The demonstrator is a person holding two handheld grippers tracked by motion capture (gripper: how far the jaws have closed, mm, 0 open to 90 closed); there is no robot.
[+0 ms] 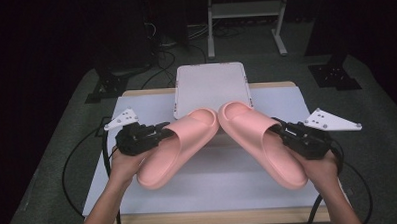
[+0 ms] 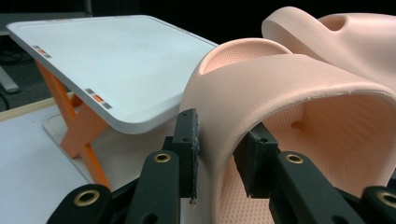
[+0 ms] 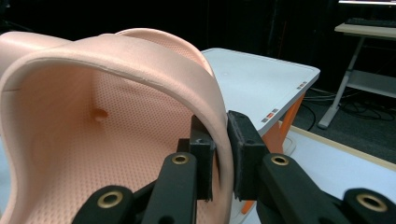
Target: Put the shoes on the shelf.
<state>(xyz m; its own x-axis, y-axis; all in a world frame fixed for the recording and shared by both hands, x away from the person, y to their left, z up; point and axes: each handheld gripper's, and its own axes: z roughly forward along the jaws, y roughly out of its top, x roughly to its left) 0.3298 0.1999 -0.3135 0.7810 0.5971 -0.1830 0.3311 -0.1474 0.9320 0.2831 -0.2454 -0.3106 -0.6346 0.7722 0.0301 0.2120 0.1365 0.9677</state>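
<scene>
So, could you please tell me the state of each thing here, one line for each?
Left pink foam slipper: gripped at its strap side, toes towards the tray.
Right pink foam slipper: gripped at its strap side, toes touching the other slipper.
Left claw: shut on the strap wall.
Right claw: shut on the strap wall.
White rectangular tray on orange legs: empty, standing tilted.

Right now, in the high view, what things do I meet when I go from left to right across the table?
Left gripper → left pink slipper → right pink slipper → right gripper.
</scene>
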